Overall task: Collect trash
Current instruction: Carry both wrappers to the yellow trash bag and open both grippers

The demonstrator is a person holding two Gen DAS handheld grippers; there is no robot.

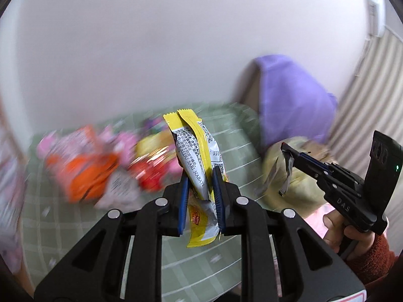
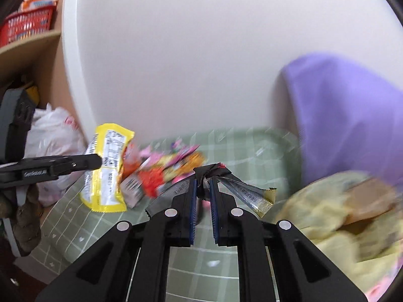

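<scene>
Left gripper (image 1: 200,188) clamped on a yellow wrapper (image 1: 199,156), which stands up between its blue pads, clear of the green checked cloth (image 1: 226,256). Right gripper (image 2: 203,188) clamped on a crumpled silver sachet (image 2: 249,193), whose free end trails to its right. A blurred pile of wrappers (image 2: 166,171) lies ahead of both tools on the cloth.

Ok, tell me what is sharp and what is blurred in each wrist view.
Left wrist view: the yellow wrapper in the left gripper is sharp, the wrapper pile behind is motion-smeared. Right wrist view: the right gripper and its silver sachet are fairly sharp, the purple cloth and tablecloth blurred.
</scene>
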